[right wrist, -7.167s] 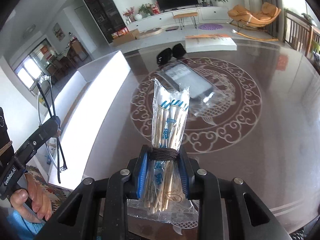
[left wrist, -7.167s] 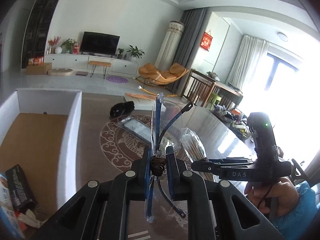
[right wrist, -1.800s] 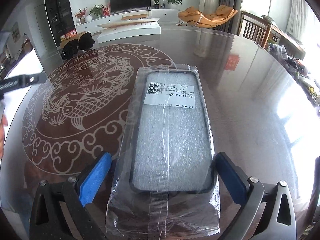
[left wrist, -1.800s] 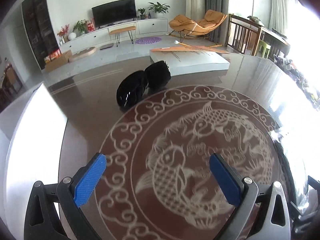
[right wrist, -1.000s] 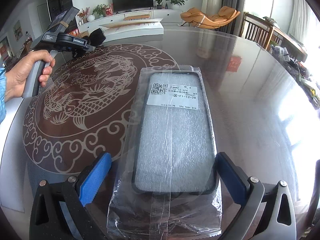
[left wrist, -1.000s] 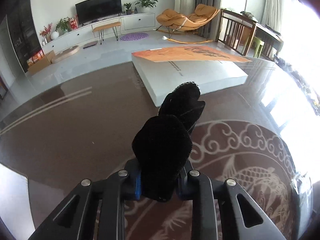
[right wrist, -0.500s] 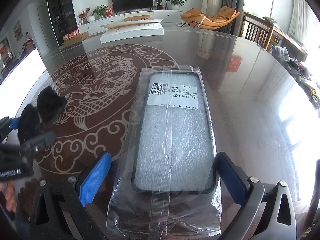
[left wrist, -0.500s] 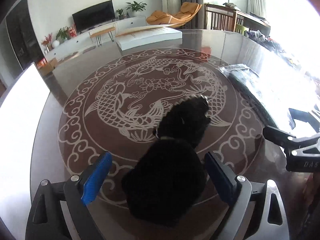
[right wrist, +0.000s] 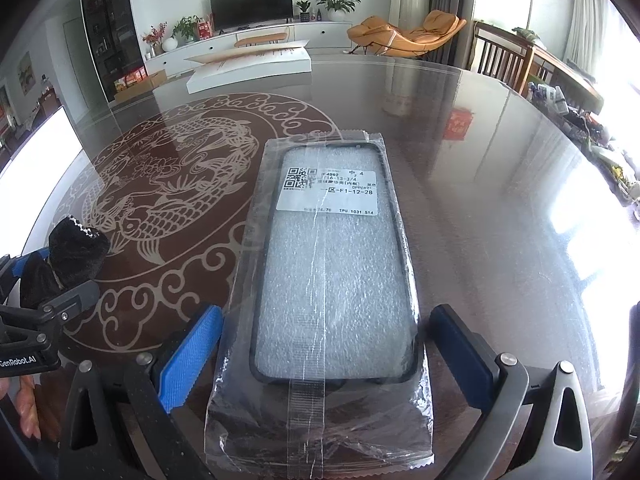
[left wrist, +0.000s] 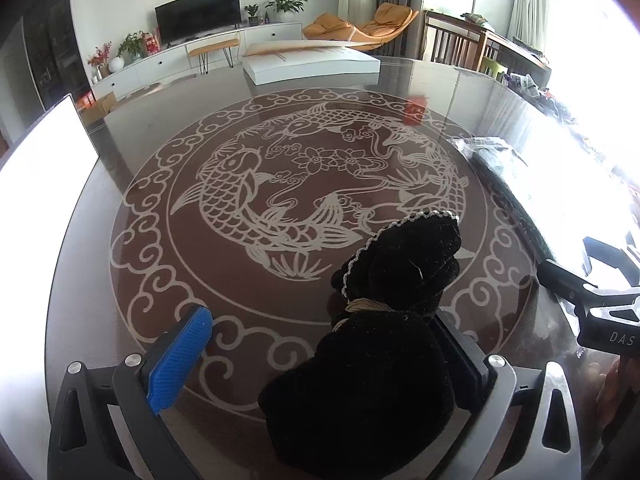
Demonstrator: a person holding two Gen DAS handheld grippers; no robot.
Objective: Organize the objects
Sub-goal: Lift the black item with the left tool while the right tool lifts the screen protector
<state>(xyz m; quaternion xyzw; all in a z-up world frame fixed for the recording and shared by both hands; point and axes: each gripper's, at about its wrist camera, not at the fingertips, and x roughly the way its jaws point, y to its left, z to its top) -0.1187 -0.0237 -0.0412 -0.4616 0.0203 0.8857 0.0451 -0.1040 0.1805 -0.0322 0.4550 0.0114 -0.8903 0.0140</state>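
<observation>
Both tongs gape: my left gripper (left wrist: 320, 344) is opening, fuzzy black pouch (left wrist: 372, 344) lying loose between its pads on the glossy table (left wrist: 160, 128); my right gripper (right wrist: 324, 356) straddles the crinkly bagged phone case (right wrist: 332, 280), not pinching it; I judge both items still unsorted.

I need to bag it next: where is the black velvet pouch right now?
Left wrist view: the black velvet pouch lies on the table between the open left hand-held gripper fingers, nearer the right one.

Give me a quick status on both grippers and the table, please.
Left gripper opening, black pouch lying between its jaws. Right gripper open astride bagged phone case, not gripping. Nothing in the way.
</observation>
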